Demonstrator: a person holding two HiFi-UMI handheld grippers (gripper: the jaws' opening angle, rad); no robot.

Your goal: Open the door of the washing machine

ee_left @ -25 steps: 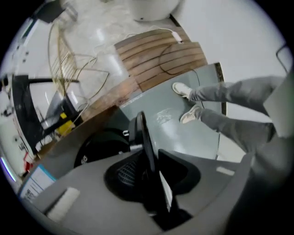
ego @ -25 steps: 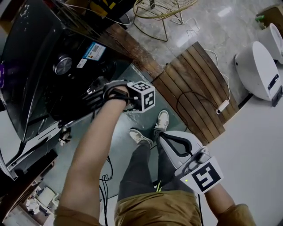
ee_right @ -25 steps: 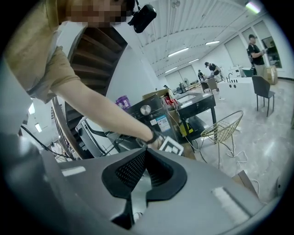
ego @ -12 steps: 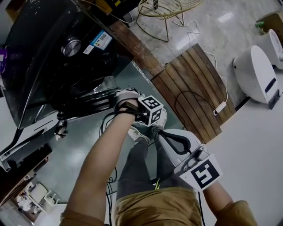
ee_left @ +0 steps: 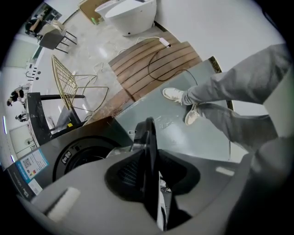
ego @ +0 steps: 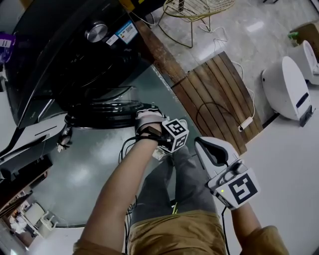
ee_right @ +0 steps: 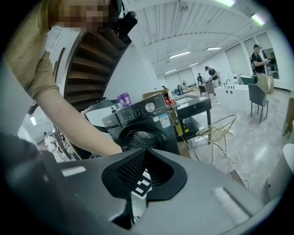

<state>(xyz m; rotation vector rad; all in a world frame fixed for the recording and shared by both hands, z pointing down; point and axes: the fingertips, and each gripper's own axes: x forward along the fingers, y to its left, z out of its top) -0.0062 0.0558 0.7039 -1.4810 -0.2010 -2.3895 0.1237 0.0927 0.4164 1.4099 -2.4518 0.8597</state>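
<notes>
The dark washing machine (ego: 65, 55) stands at the upper left of the head view, its round door (ego: 99, 113) swung out from the front. My left gripper (ego: 149, 115) is shut on the door's rim at its free edge. In the left gripper view that rim (ee_left: 149, 133) runs edge-on between the jaws of the left gripper (ee_left: 149, 158), with the drum opening (ee_left: 82, 156) to its left. My right gripper (ego: 207, 144) hangs by the person's right side, shut, holding nothing. In the right gripper view the right gripper (ee_right: 146, 153) points toward the washing machine (ee_right: 138, 114).
A grey-green mat (ego: 89, 169) lies before the machine, with the person's legs (ego: 174, 184) on it. A slatted wooden board (ego: 219, 94) with a cable and power strip (ego: 246, 123) lies to the right. A gold wire chair (ego: 197, 10) and a white appliance (ego: 289, 87) stand beyond.
My left gripper has moved away from the machine's front toward the person, taking the door's rim with it; the door has swung wider. The right gripper has shifted slightly.
</notes>
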